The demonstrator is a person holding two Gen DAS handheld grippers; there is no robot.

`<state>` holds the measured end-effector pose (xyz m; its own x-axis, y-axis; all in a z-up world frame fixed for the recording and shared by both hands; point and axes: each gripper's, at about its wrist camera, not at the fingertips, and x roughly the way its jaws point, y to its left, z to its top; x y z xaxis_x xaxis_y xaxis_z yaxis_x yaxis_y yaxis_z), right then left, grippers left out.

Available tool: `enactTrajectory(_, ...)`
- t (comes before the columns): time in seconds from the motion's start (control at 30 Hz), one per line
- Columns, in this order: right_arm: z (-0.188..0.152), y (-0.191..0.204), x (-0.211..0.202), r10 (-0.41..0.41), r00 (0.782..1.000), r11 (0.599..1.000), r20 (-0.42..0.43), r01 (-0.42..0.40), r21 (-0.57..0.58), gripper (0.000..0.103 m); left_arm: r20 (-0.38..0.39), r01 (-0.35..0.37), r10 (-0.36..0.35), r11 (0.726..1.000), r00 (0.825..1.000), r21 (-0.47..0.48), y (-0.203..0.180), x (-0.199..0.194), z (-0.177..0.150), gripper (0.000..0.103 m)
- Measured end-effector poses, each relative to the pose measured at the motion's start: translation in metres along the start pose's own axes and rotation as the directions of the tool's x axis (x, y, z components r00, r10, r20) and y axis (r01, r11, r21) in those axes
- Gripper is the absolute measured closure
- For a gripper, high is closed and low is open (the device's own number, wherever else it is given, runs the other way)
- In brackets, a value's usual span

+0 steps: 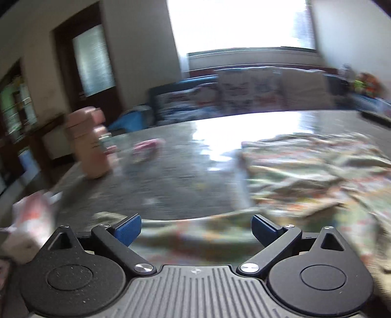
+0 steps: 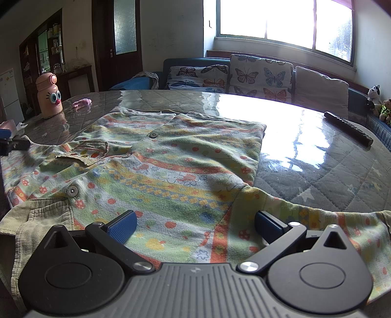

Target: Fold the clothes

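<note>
Both tools point(image 1: 196, 228) point(image 2: 194, 226) gape over the patterned shirt point(image 2: 158, 168).

Home living room.
Sofa point(image 2: 195, 64) with butterfly cushions point(image 2: 261, 74), window point(image 2: 283, 22), wooden door point(image 2: 117, 41), stuffed toys point(image 2: 377, 102).

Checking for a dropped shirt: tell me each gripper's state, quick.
Left gripper: open, holding nothing.
Right gripper: open, over the shirt, holding nothing.

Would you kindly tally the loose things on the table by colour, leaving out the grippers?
Multicoloured: 1, the patterned shirt
Pink: 2, the cartoon-face bottle and the small pink item
Black: 1, the remote control
Total: 4. The things at the far left edge are too cut off to count.
</note>
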<state>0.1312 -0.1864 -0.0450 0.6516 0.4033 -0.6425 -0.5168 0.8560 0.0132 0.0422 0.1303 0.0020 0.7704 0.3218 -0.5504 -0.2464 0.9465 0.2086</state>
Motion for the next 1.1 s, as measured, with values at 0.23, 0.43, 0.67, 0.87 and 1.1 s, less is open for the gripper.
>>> enactTrajectory(0.23,0.0,0.0,0.0,0.0,1.0,1.0,0.0,0.0,0.0,0.0,0.003,0.069,-0.07,0.985,0.998,0.157,-0.052,-0.003,-0.013,0.0)
enactTrajectory(0.43,0.0,0.0,0.0,0.0,1.0,1.0,0.0,0.0,0.0,0.0,0.007,0.054,-0.056,0.984,0.998,0.171,-0.047,-0.001,-0.009,0.0)
enactTrajectory(0.67,0.0,0.0,0.0,0.0,1.0,1.0,0.0,0.0,0.0,0.0,0.032,0.0,-0.006,0.982,0.999,0.189,-0.039,0.029,0.03,0.0)
enactTrajectory(0.87,0.0,0.0,0.0,0.0,1.0,1.0,0.0,0.0,0.001,0.0,-0.028,0.007,0.001,0.959,1.0,0.284,-0.052,0.08,0.052,0.0)
enactTrajectory(1.1,0.0,0.0,0.0,0.001,1.0,1.0,0.0,-0.001,0.001,0.0,-0.056,0.02,-0.003,0.954,0.998,0.301,-0.052,0.121,0.068,0.0)
